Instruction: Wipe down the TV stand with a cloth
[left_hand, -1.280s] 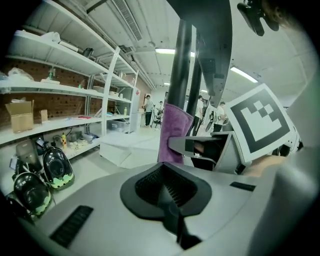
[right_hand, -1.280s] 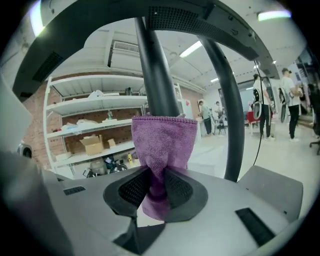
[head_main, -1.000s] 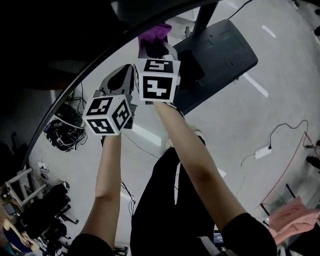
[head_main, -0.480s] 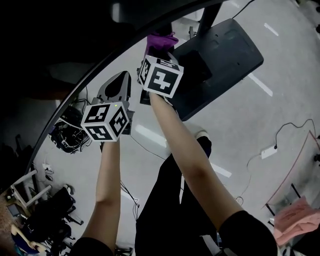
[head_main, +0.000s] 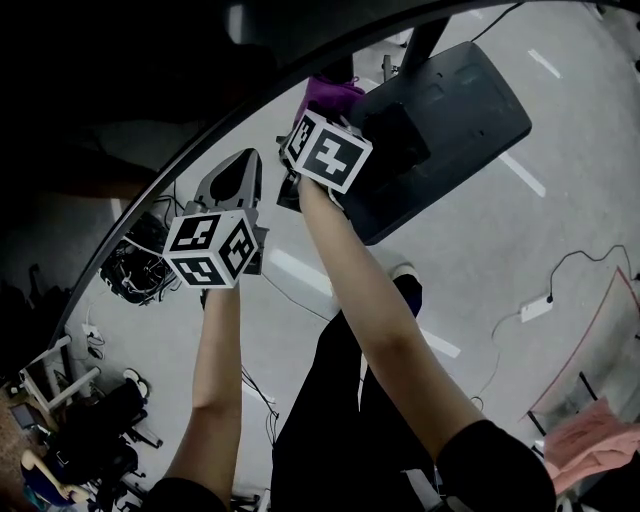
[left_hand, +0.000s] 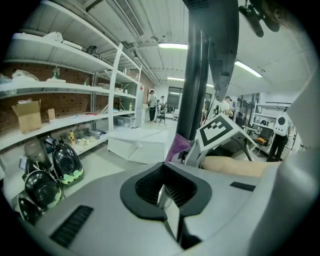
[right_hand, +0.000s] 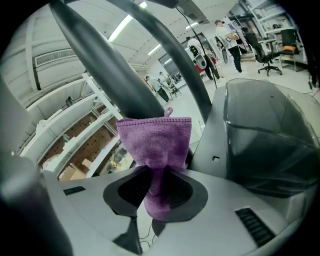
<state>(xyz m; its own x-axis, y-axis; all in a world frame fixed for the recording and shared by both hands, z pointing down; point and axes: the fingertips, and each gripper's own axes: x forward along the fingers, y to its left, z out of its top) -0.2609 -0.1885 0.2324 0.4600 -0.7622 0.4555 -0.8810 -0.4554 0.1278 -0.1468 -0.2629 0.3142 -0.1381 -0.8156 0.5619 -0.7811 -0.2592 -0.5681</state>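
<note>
A purple cloth (right_hand: 156, 142) hangs bunched between the jaws of my right gripper (right_hand: 155, 172), which is shut on it. The cloth's top edge lies against the TV stand's dark slanted pole (right_hand: 112, 75). In the head view the right gripper (head_main: 322, 110) holds the cloth (head_main: 332, 95) where the pole (head_main: 425, 38) meets the dark base plate (head_main: 450, 120). My left gripper (head_main: 240, 162) hovers lower left of it, jaws together and holding nothing. The left gripper view shows that gripper (left_hand: 162, 167), the pole (left_hand: 192, 75) and the cloth (left_hand: 177, 148) just ahead.
The TV's dark curved edge (head_main: 180, 130) fills the upper left of the head view. On the grey floor lie a cable tangle (head_main: 135, 265), a white power strip (head_main: 528, 308) and a pink cloth (head_main: 590, 440). Shelving (left_hand: 60, 90) and a white platform (left_hand: 137, 142) stand left.
The right gripper with the purple cloth has slid up and slightly right along the stand, closer to the pole. The left gripper has stayed nearly in place.
</note>
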